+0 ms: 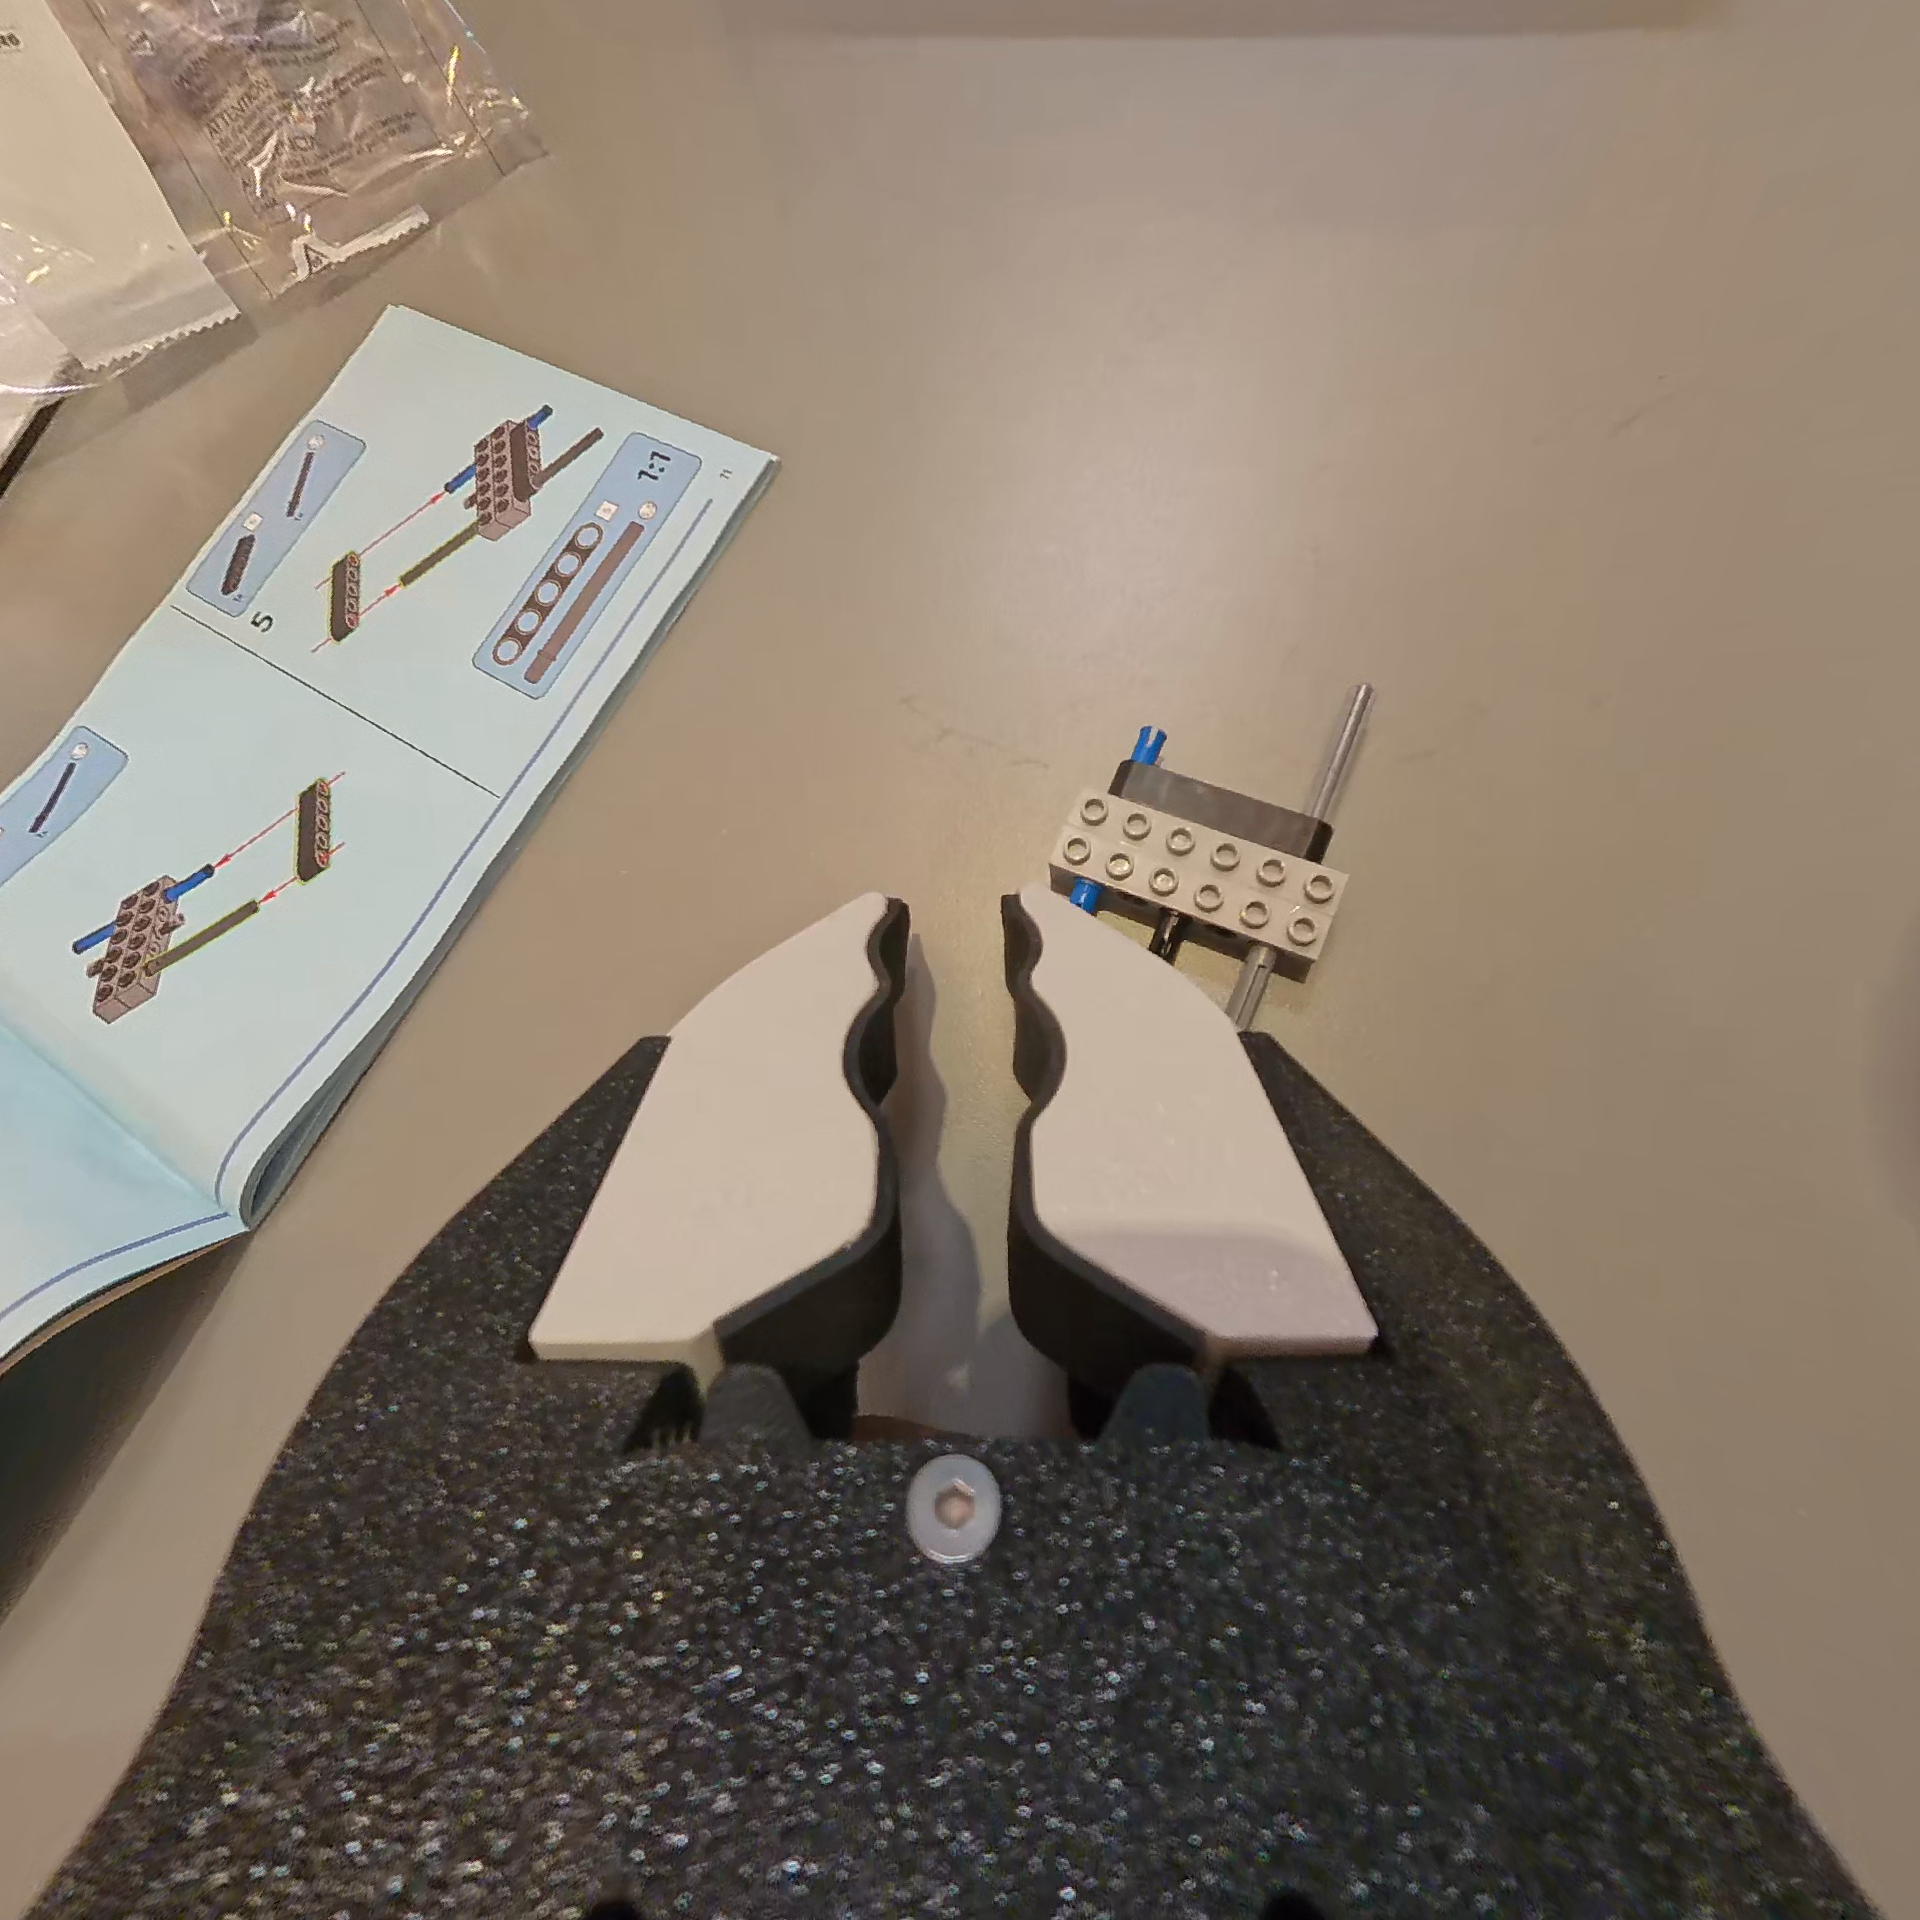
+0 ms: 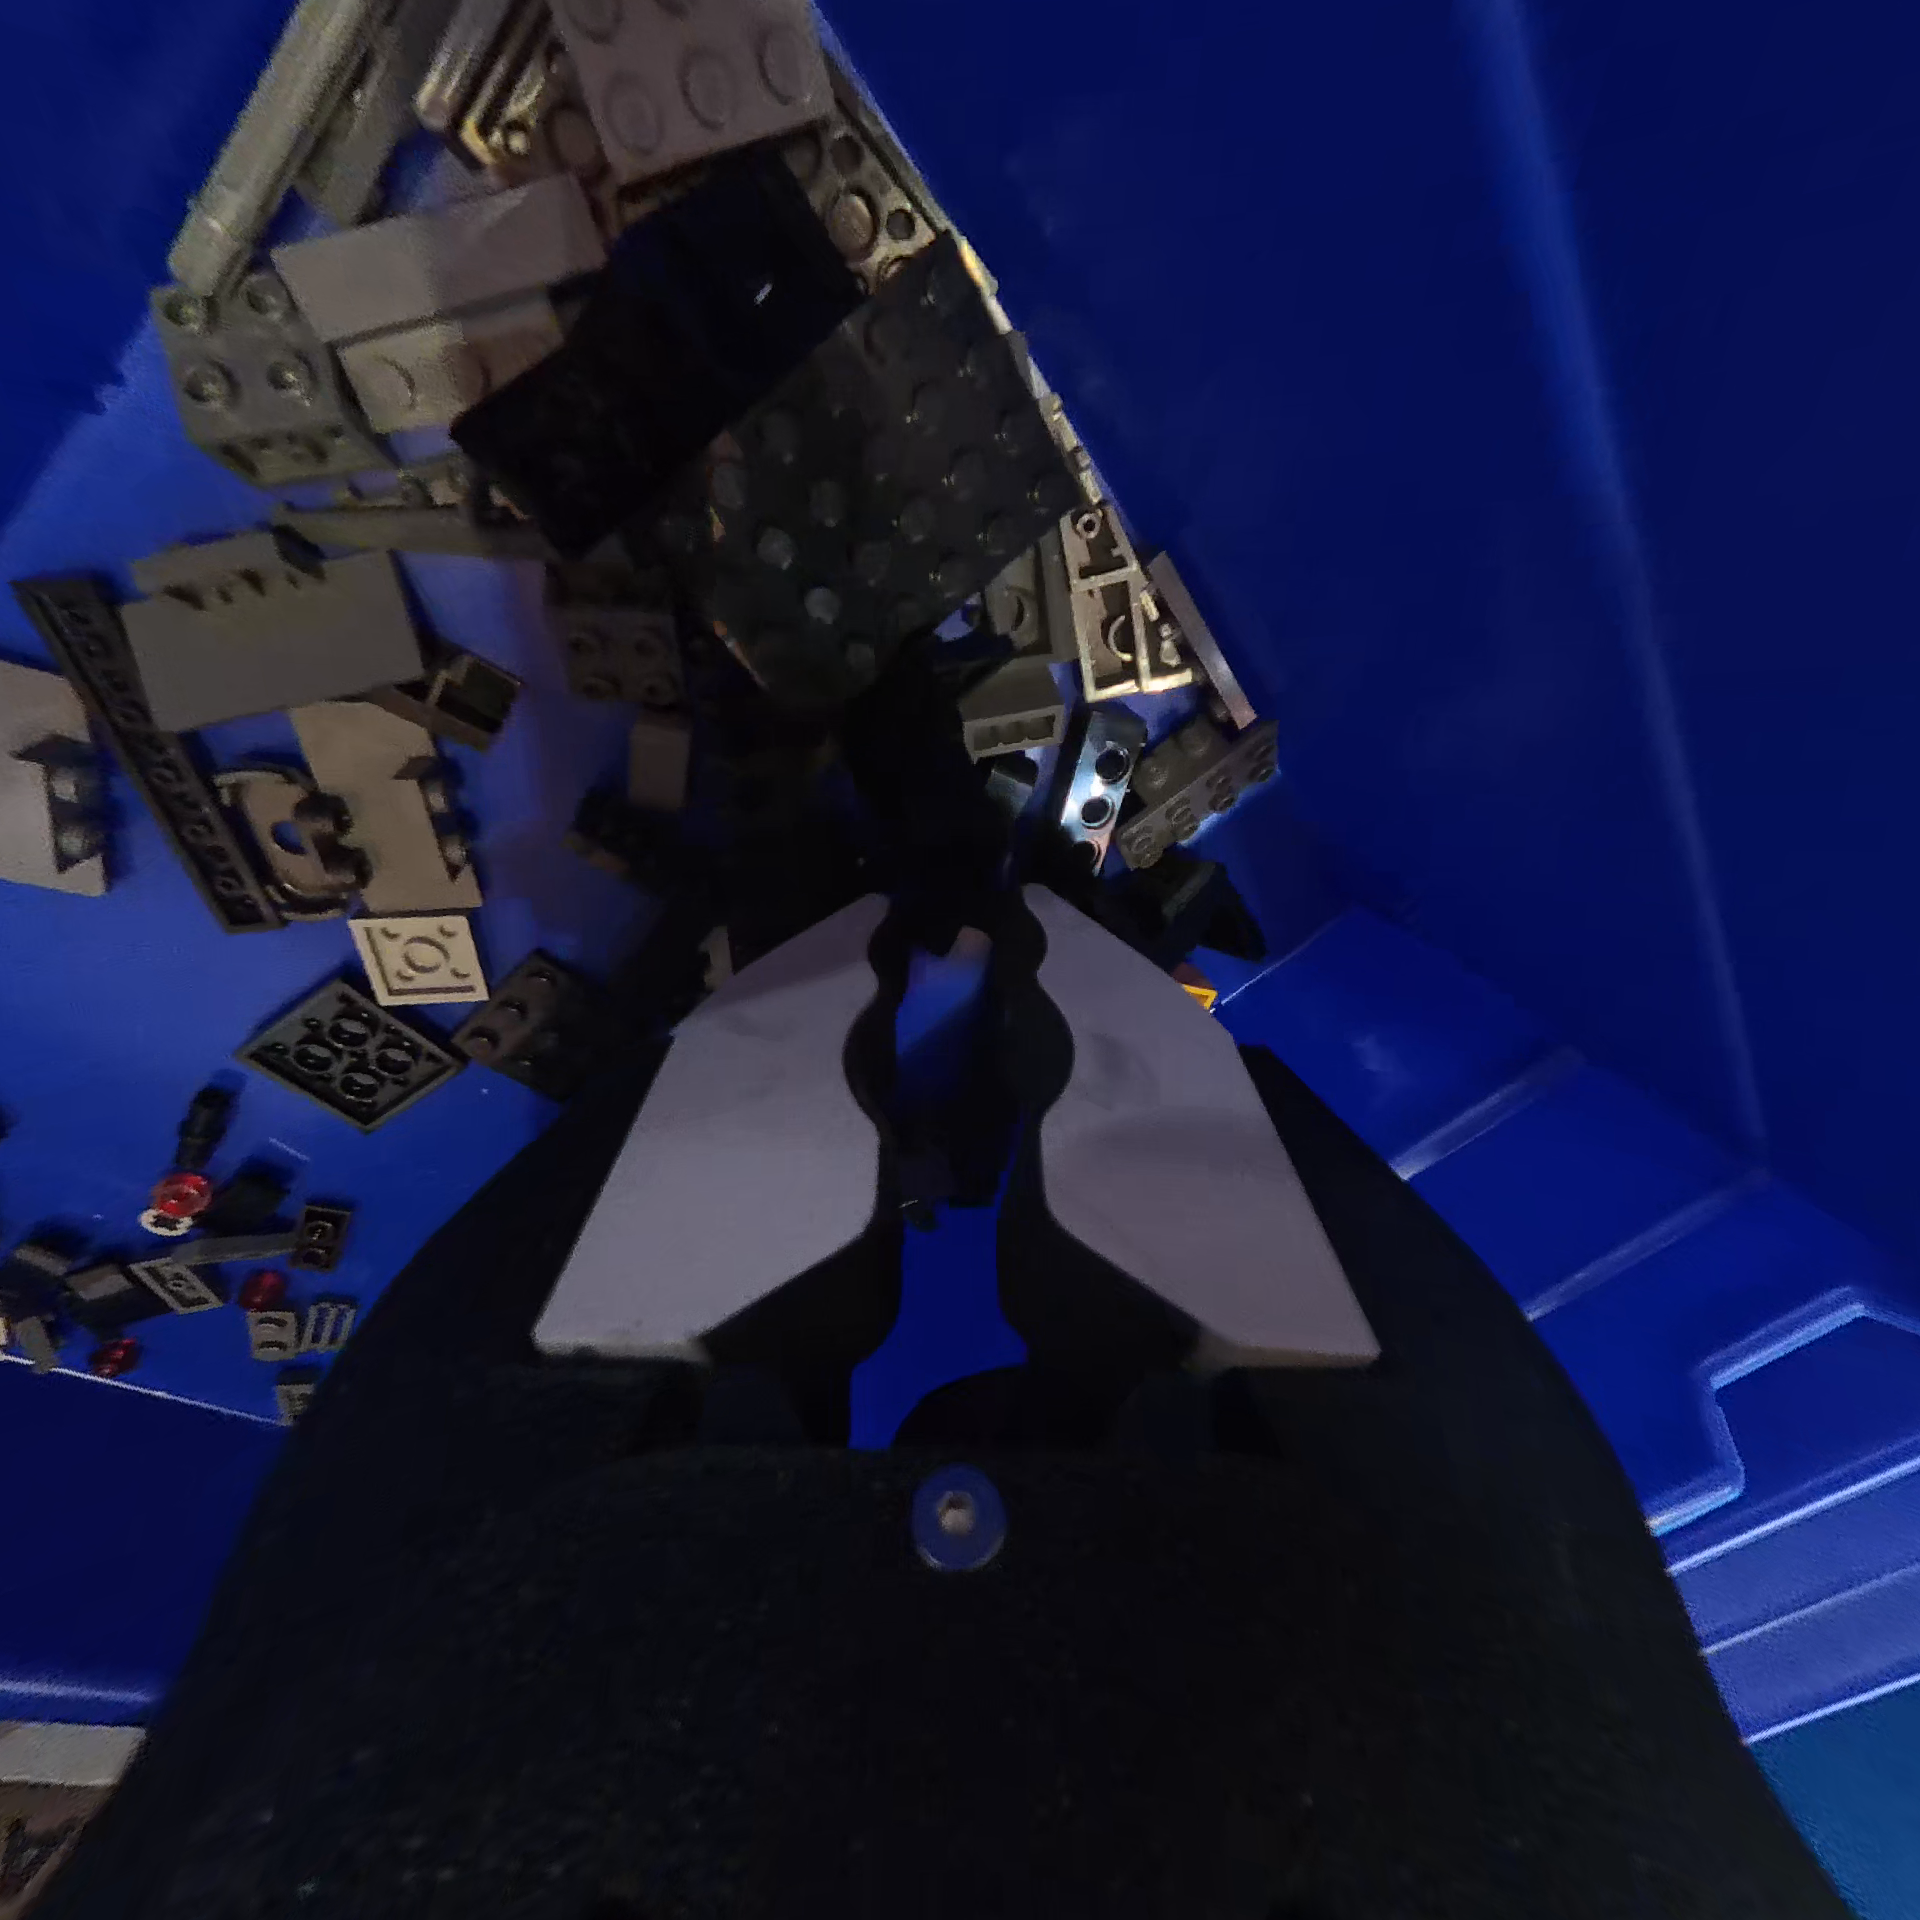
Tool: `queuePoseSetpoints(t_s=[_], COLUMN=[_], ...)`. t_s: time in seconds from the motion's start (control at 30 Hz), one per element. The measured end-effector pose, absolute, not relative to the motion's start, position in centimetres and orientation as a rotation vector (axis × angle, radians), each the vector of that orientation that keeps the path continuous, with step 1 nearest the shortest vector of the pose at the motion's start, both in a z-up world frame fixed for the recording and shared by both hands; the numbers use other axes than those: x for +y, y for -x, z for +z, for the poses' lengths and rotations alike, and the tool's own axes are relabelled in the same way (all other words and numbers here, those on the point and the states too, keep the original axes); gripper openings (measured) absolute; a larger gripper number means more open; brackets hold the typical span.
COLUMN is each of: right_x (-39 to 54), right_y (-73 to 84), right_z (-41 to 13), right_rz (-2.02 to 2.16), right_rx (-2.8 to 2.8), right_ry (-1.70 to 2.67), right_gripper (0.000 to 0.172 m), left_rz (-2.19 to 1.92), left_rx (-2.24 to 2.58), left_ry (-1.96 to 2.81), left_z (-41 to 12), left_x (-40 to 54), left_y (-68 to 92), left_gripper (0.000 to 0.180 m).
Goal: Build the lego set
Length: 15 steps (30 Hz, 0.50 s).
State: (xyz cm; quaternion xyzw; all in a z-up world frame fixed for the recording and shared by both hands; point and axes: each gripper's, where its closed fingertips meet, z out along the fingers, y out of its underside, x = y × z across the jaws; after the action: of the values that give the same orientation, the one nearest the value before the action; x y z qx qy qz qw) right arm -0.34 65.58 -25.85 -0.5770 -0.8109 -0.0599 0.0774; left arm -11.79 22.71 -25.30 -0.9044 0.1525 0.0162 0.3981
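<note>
Right, starting at the left gripper [image 1: 956, 914]: its jaws stand a narrow way apart, with nothing between them but bare table [image 1: 1351, 416]. Its right-hand fingertip sits just beside a small brick assembly [image 1: 1205, 873], which is two light grey studded bricks side by side with a dark beam behind. A blue pin [image 1: 1148, 743] pokes out at one end and a grey axle [image 1: 1340, 758] runs through at the other. Whether that finger actually touches the assembly, I can't say from here. Off to the left lies an open instruction booklet [image 1: 364, 779] with pale blue pages, and beyond it some crinkled clear plastic bags [image 1: 312, 135].

Now over to the right gripper [image 2: 956, 914], which is down inside a blue bin [image 2: 1455, 520], and it's murky in there. Its jaws are also narrow, and a black piece [image 2: 925, 790] stands right at the tips. It's too dark to tell whether the pads press on it or it merely lies in front of them. Just past it is a heap of loose bricks, with a big black studded plate [image 2: 883, 520] on top and grey bricks and plates all around. A light grey tile [image 2: 421, 961] lies to the left, and small red bits [image 2: 182, 1195] are scattered farther off.

To my eye, black parts in that shadow are hard to pick apart. Any hold down there wants checking in better light, and the pile looks loose enough to shift at a nudge.
</note>
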Motion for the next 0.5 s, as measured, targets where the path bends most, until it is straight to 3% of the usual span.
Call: queuePoseSetpoints(t_s=[0.5], right_x=[65.3], right_y=[-0.3], right_z=[-22.7], right_rz=[-0.193], right_rx=[-2.344], right_ry=[1.692], right_gripper=[0.001], left_rz=[0.020], left_rx=[0.234], left_ry=[2.154], left_z=[-22.7], left_x=[22.7], left_y=[13.4], left_gripper=[0.017])
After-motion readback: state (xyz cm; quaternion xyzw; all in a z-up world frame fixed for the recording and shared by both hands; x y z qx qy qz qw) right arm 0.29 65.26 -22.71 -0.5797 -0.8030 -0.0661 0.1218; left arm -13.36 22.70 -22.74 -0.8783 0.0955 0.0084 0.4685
